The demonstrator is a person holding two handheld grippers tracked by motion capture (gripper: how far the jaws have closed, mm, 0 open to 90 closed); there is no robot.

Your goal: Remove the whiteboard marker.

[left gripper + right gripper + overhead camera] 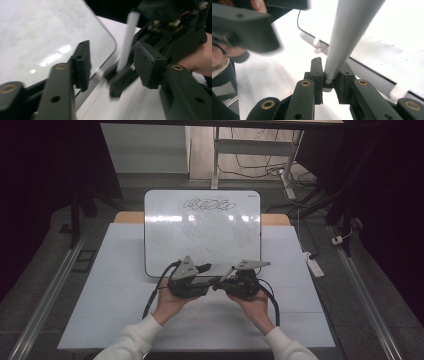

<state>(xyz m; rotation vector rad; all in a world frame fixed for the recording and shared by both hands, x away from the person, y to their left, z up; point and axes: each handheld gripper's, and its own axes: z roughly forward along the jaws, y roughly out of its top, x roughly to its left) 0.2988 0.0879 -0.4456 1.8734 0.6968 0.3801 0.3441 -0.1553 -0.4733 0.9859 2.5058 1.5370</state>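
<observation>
Item: grey marker pen (352,32), clamped at one end between the closed jaws of the right gripper (329,82); its barrel is seen slanting up over the near edge of the whiteboard (200,227).

Left gripper (111,62): jaws parted, nothing pressed between them; it is held just beside the right gripper and the pen.

Whiteboard: laid on the white table (115,295), a black scribble (209,204) noted along its far edge.

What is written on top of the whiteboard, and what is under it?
The whiteboard carries a black scribble near its far edge. Under it lies the table; the part it covers is hidden.
</observation>
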